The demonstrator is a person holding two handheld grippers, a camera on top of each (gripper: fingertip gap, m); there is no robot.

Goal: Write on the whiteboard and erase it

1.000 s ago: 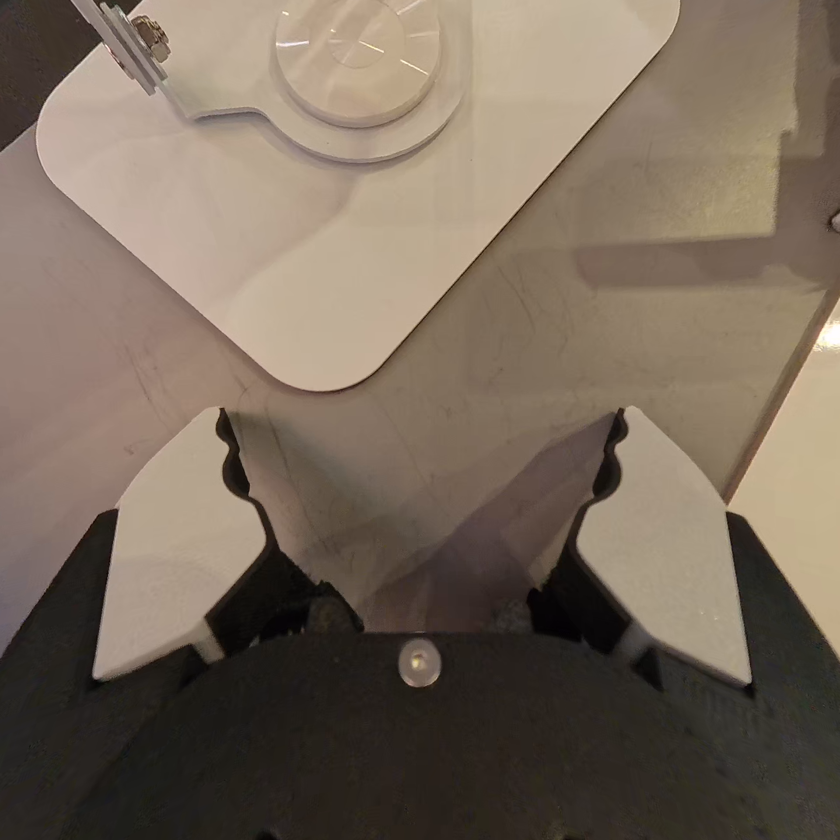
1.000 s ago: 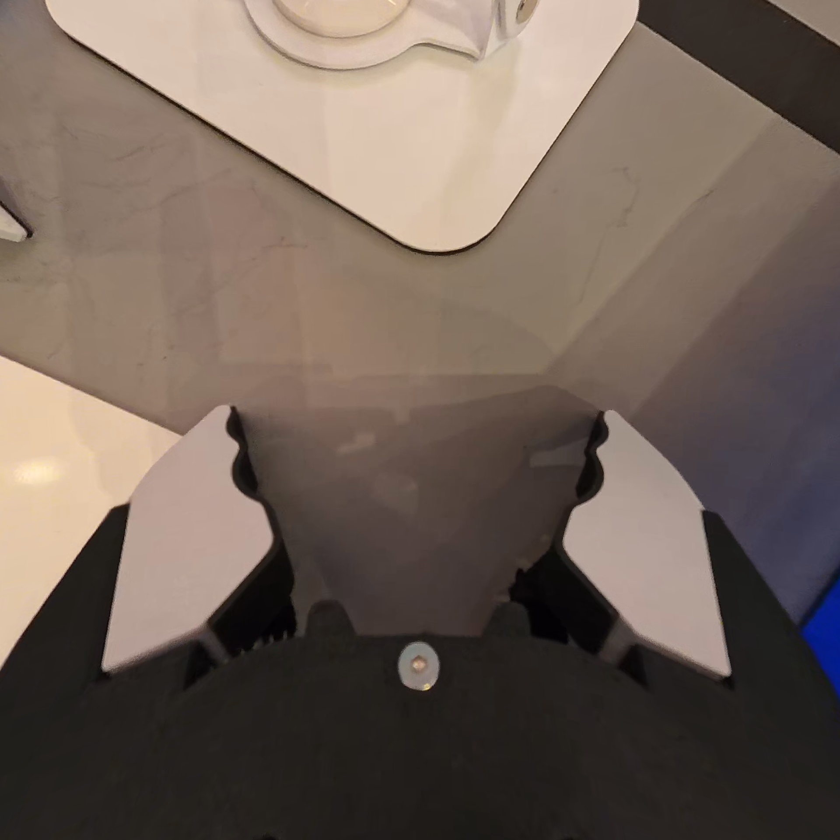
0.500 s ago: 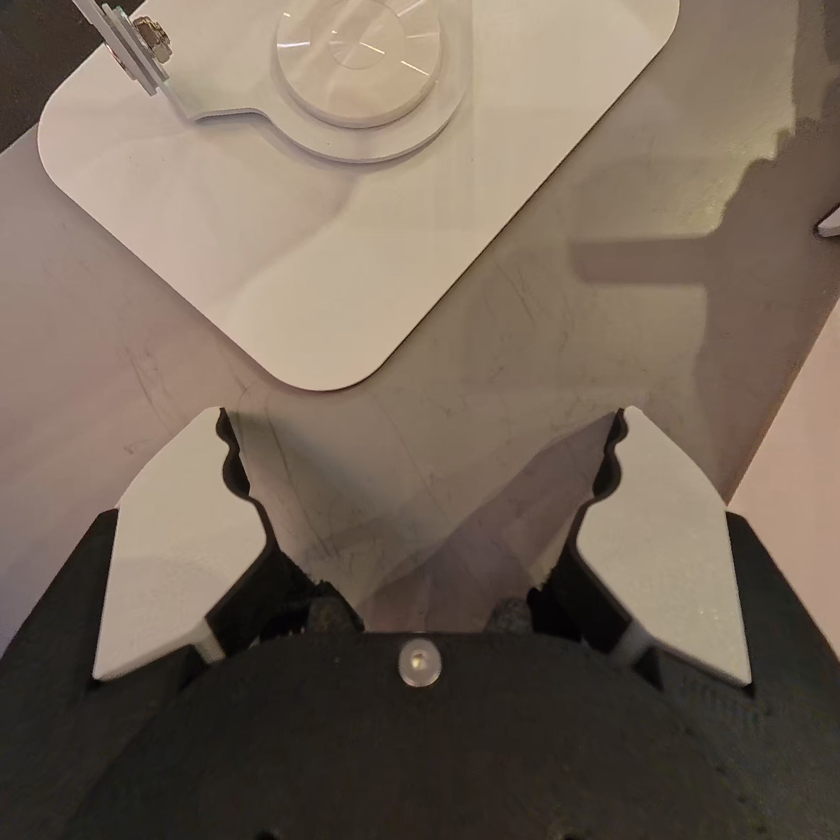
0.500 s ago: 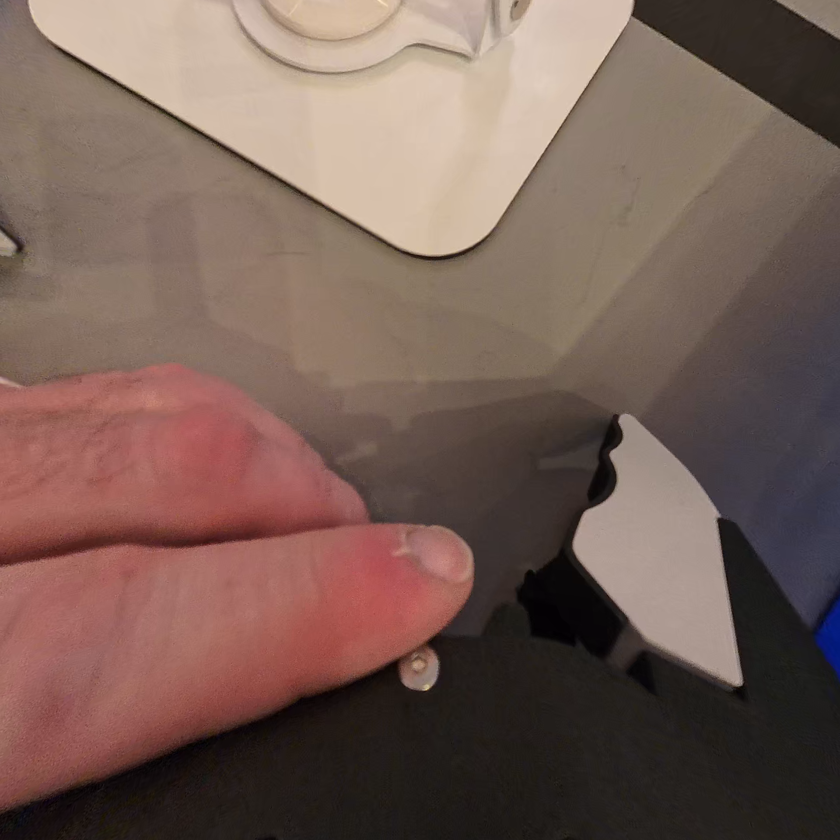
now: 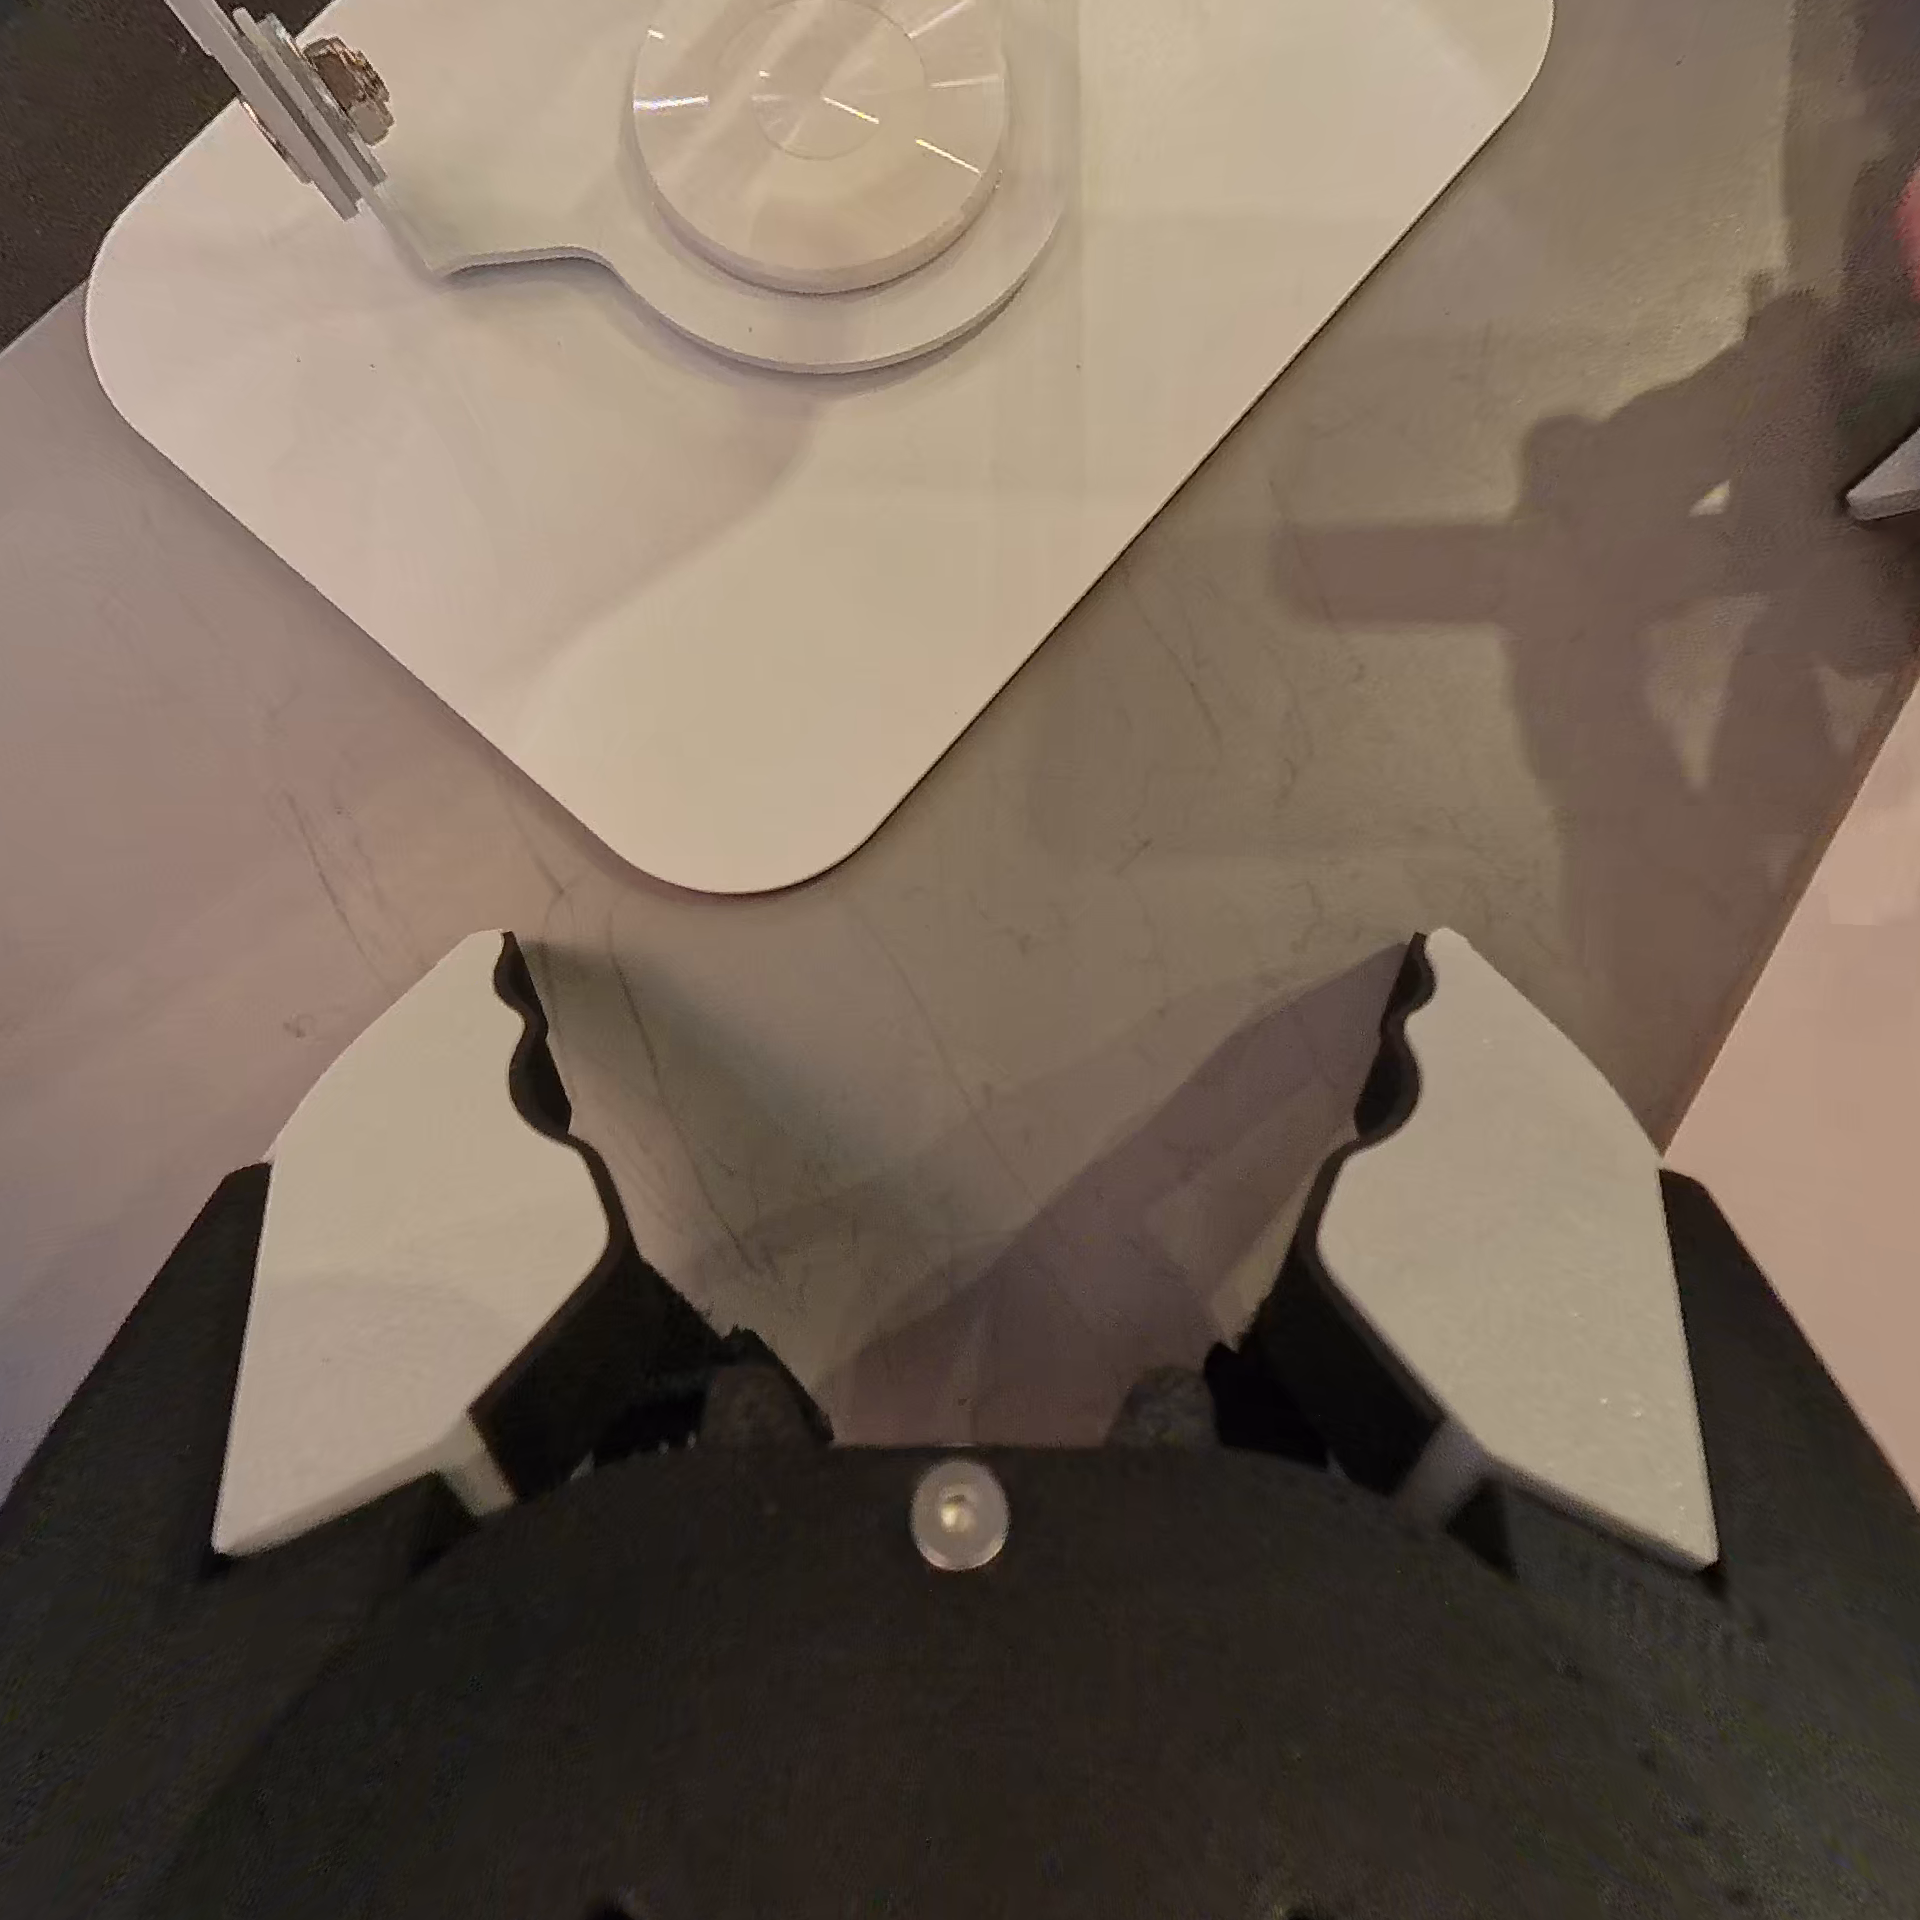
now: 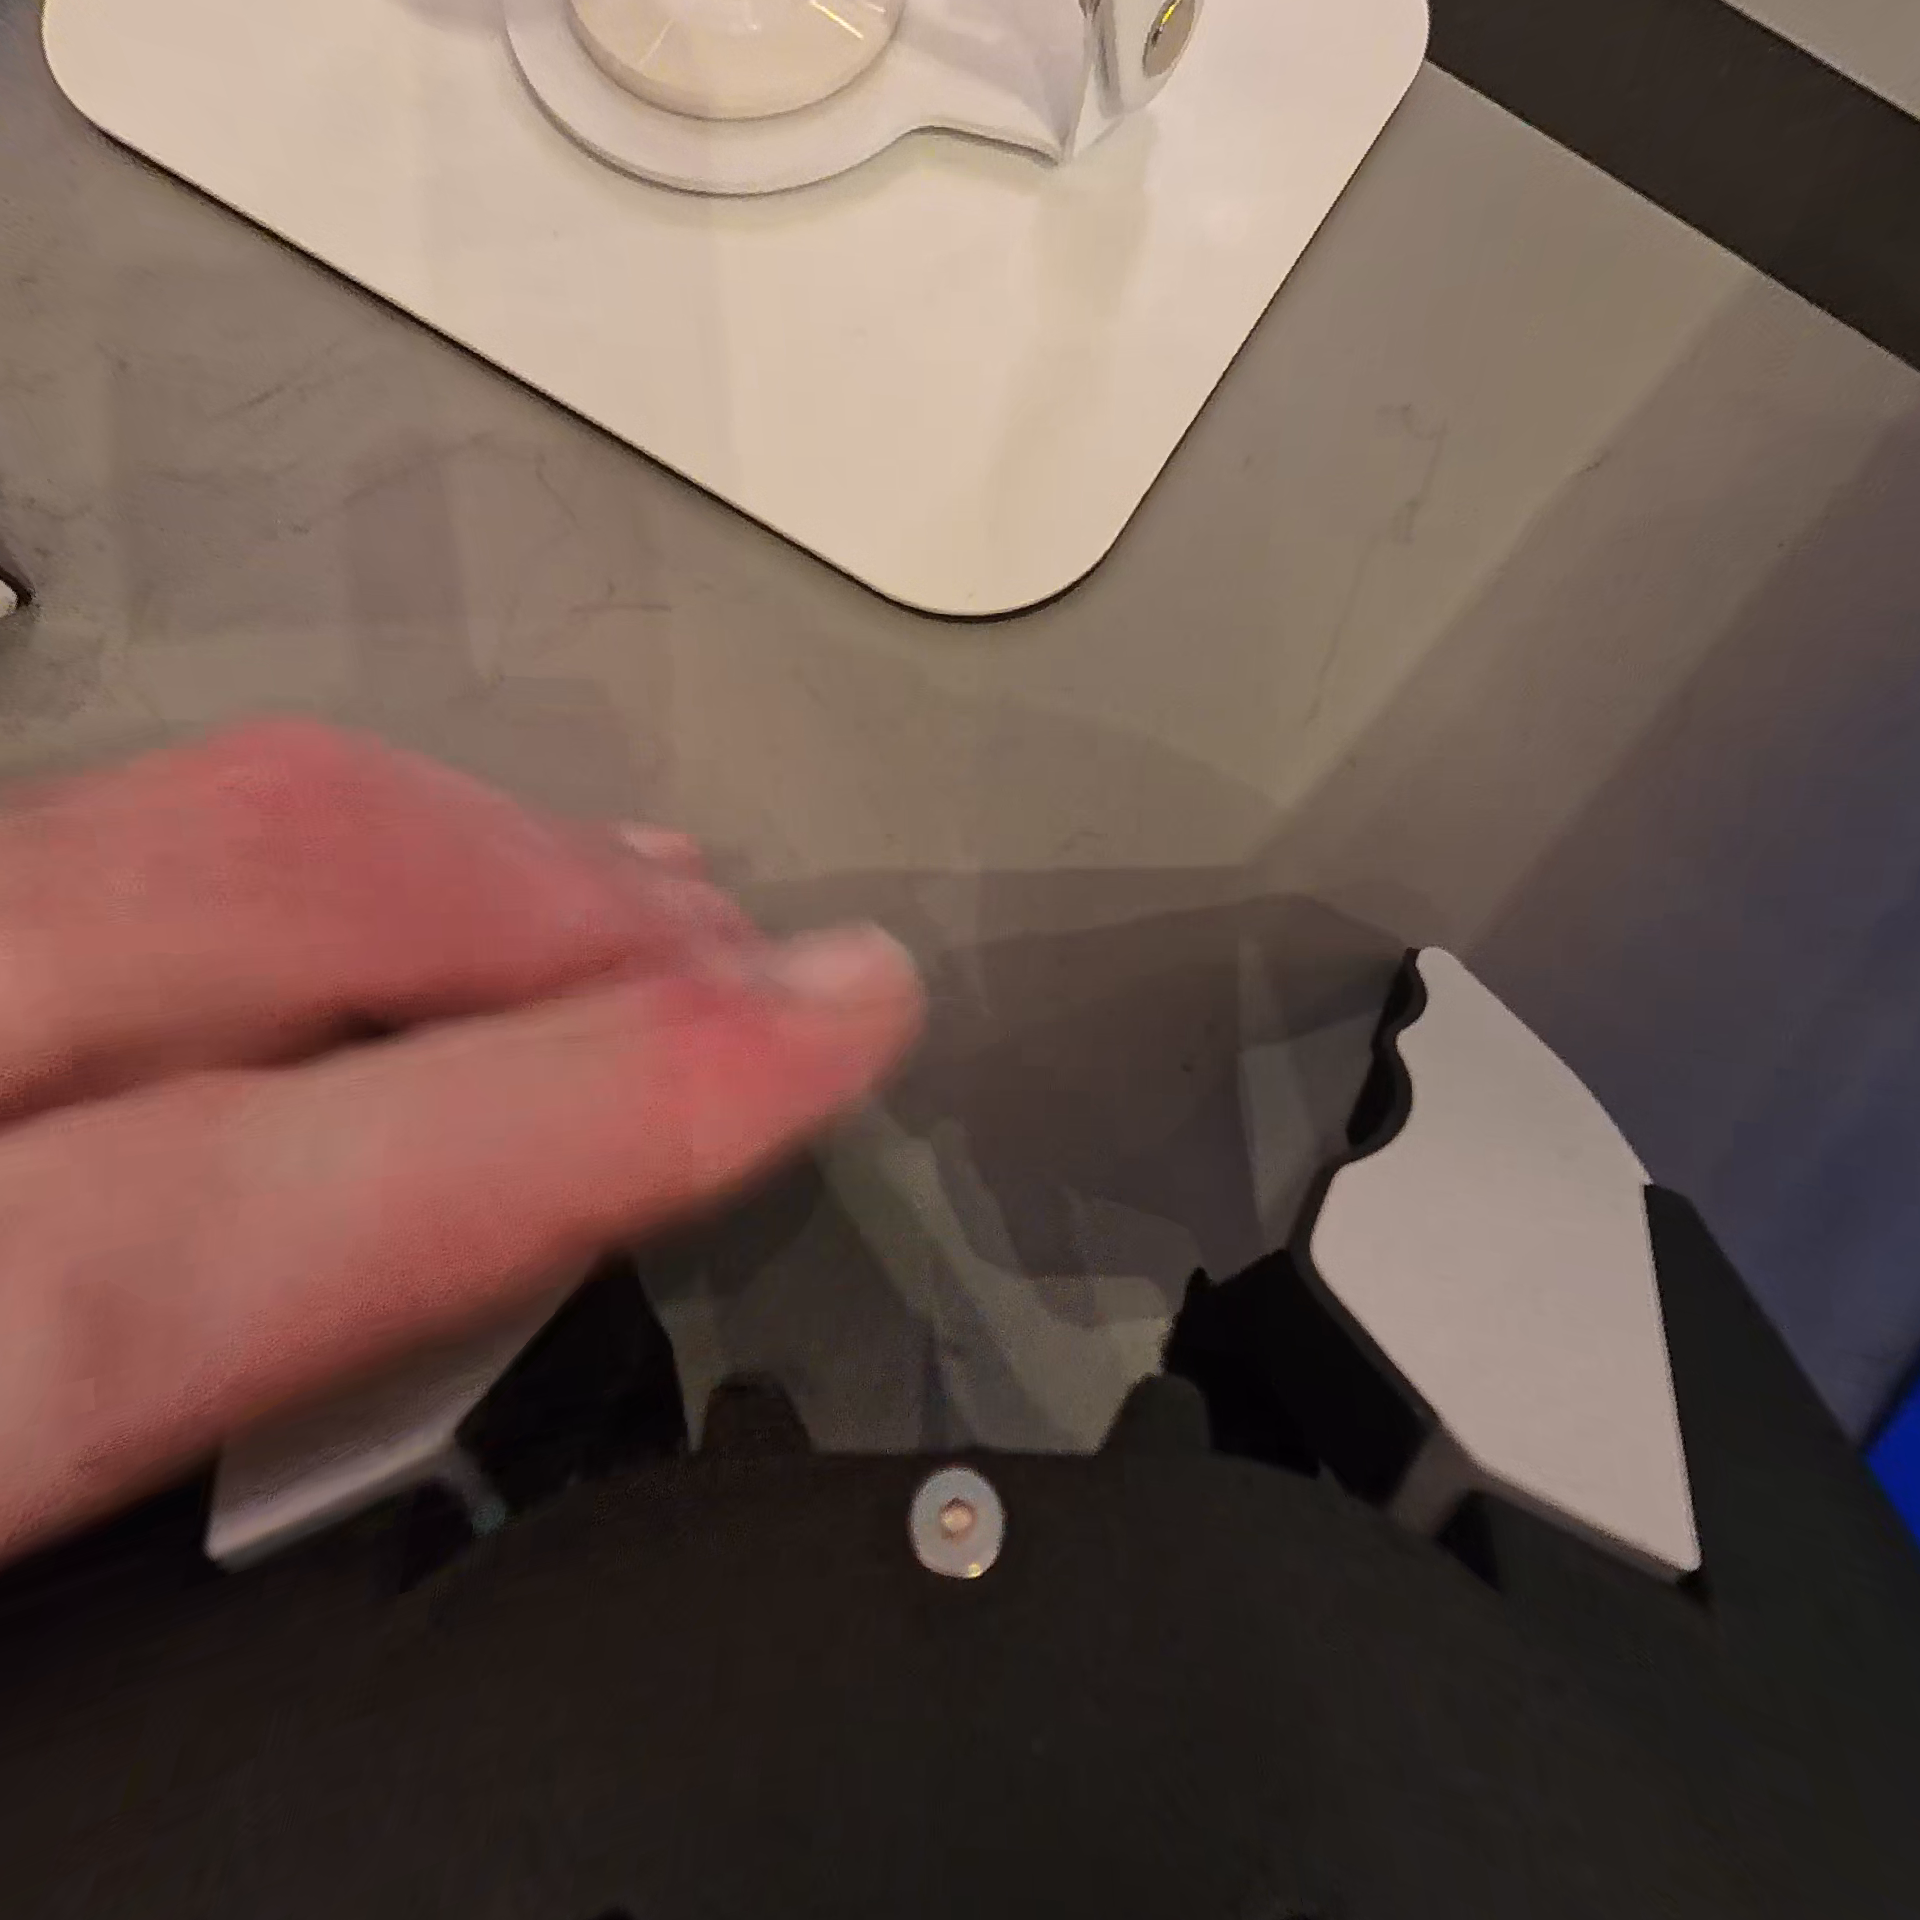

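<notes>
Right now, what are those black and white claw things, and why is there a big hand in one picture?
They are two grabbers that a person holds, each with a small camera looking along its fingers. One picture comes from the left gripper, the other from the right gripper. Both are open and hold nothing. Below is a grey table with a white board carrying a round white piece. The blurry hand is the person's, covering the right grabber's left finger.

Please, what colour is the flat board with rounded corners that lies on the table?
The board is plain white with a thin dark edge; the left wrist view shows it best.
</notes>
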